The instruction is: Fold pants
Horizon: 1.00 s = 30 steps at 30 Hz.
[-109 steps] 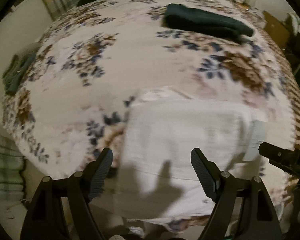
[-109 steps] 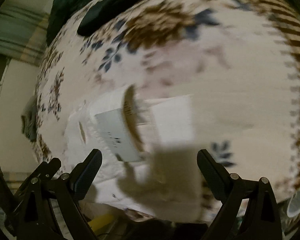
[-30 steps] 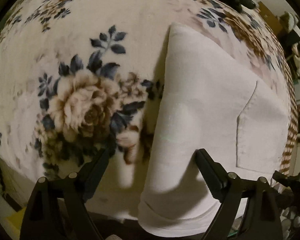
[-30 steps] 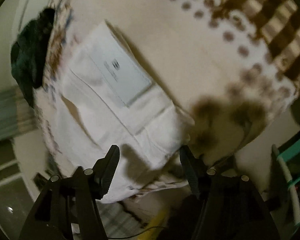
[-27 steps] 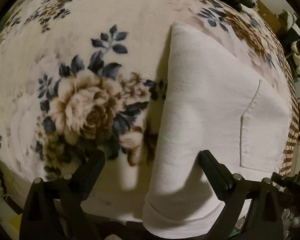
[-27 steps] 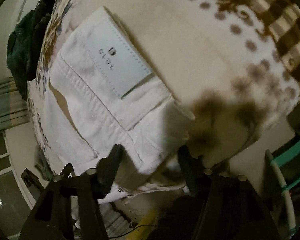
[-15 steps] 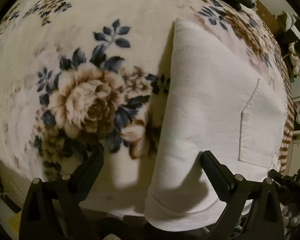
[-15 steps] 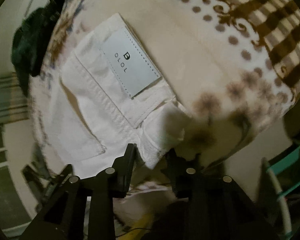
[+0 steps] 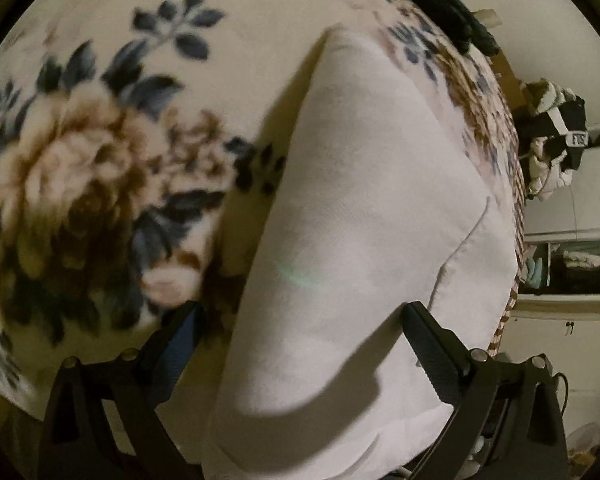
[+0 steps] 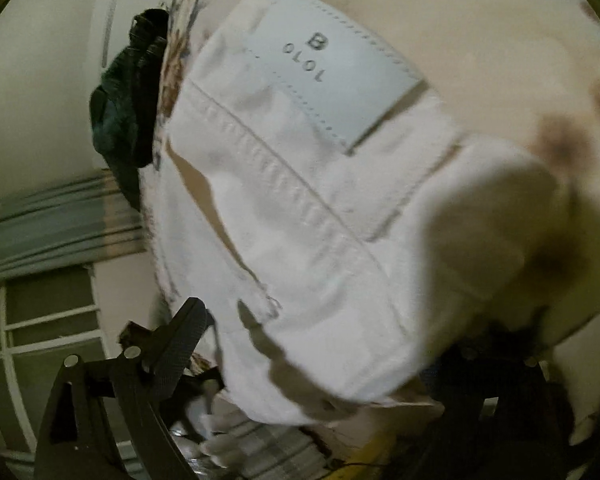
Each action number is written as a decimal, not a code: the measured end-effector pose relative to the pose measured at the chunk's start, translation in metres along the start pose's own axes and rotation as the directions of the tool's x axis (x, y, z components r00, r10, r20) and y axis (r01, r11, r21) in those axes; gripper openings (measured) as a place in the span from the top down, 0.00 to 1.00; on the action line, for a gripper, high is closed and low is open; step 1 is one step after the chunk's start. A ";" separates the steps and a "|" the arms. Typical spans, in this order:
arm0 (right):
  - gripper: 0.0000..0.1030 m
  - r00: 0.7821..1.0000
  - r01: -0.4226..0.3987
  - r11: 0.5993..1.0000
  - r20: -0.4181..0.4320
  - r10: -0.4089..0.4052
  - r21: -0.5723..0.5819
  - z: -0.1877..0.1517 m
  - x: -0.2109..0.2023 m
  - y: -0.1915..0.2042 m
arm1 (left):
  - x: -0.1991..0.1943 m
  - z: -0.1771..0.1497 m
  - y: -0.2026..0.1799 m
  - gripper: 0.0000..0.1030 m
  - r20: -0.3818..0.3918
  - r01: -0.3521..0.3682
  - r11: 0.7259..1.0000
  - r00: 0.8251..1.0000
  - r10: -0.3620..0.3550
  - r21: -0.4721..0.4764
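The folded white pants (image 9: 364, 216) lie on a floral blanket (image 9: 100, 160); a back pocket seam shows at the right. My left gripper (image 9: 300, 340) is open, its jaws wide apart on either side of the pants' near edge. In the right wrist view the pants (image 10: 300, 220) fill the frame, waistband and a pale brand label (image 10: 332, 80) up. My right gripper (image 10: 320, 344) is open, its jaws spread around the near waistband corner; the right finger is hidden under the cloth.
A dark green garment (image 10: 128, 96) lies at the blanket's far edge, also seen as a dark strip in the left wrist view (image 9: 452, 12). Shelves with clothes (image 9: 560, 152) stand to the right. A checked blanket border (image 9: 516, 184) runs along the right.
Both grippers have moved in closer to the pants' near edge. The right gripper, nearly closed half a second ago, has opened wide around the waistband corner.
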State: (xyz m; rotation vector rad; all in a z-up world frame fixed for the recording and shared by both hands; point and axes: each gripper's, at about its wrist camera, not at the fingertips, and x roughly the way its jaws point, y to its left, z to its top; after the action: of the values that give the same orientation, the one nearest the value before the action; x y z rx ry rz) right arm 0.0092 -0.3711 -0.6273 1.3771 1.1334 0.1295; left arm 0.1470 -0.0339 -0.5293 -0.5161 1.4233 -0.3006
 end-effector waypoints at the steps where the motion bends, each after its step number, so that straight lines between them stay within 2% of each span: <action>1: 0.05 0.999 -0.036 0.999 0.005 0.036 0.018 -0.001 0.004 0.002 | 0.001 0.001 -0.002 0.02 0.002 -0.001 1.000 1.000 0.001 0.011; 4: 0.05 0.993 -0.115 0.993 0.016 0.115 0.004 -0.003 0.004 0.009 | 0.003 0.003 -0.001 0.02 0.006 0.008 1.000 1.000 -0.008 0.020; 6: 0.06 0.999 -0.043 0.999 0.012 0.043 -0.013 -0.004 0.011 0.006 | 0.004 0.003 0.000 0.02 0.010 0.020 0.999 1.000 -0.020 0.027; 10: 0.07 0.999 -0.035 0.999 0.040 0.036 -0.018 -0.008 0.014 0.008 | 0.005 0.003 0.000 0.02 0.024 0.022 0.999 0.999 -0.023 0.032; 11: 0.15 0.999 -0.016 0.999 0.046 0.017 -0.029 -0.010 0.014 0.012 | 0.005 0.004 -0.002 0.02 0.024 0.021 0.999 0.999 -0.022 0.036; 12: 0.31 0.999 0.018 0.999 0.052 -0.015 -0.042 -0.013 0.014 0.015 | 0.004 0.003 -0.002 0.04 0.028 0.027 0.999 0.999 -0.028 0.043; 14: 0.50 0.996 0.063 0.996 0.063 -0.059 -0.064 -0.017 0.010 0.017 | -0.002 0.001 -0.007 0.30 0.048 0.043 0.997 0.998 -0.046 0.065; 15: 0.56 0.995 0.077 0.994 0.068 -0.072 -0.076 -0.017 0.003 0.017 | -0.002 0.002 -0.009 0.39 0.048 0.042 0.997 0.998 -0.046 0.070; 19: 0.66 0.986 0.148 0.980 0.093 -0.136 -0.137 -0.027 -0.007 0.044 | -0.019 -0.003 -0.014 0.68 0.077 0.046 0.997 0.996 -0.051 0.063; 25: 0.71 0.980 0.185 0.962 0.113 -0.165 -0.200 -0.035 -0.028 0.093 | -0.053 -0.007 -0.032 0.78 0.126 0.057 0.997 0.990 -0.064 0.060; 30: 0.72 0.982 0.171 0.957 0.113 -0.148 -0.234 -0.038 -0.055 0.125 | -0.087 -0.008 -0.057 0.79 0.162 0.051 0.996 0.985 -0.062 0.071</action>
State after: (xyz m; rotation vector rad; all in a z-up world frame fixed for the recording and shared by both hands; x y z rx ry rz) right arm 0.0204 -0.3468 -0.4882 1.0595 1.1061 0.0823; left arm 0.1330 -0.0411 -0.4263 -0.5153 1.2367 -0.3429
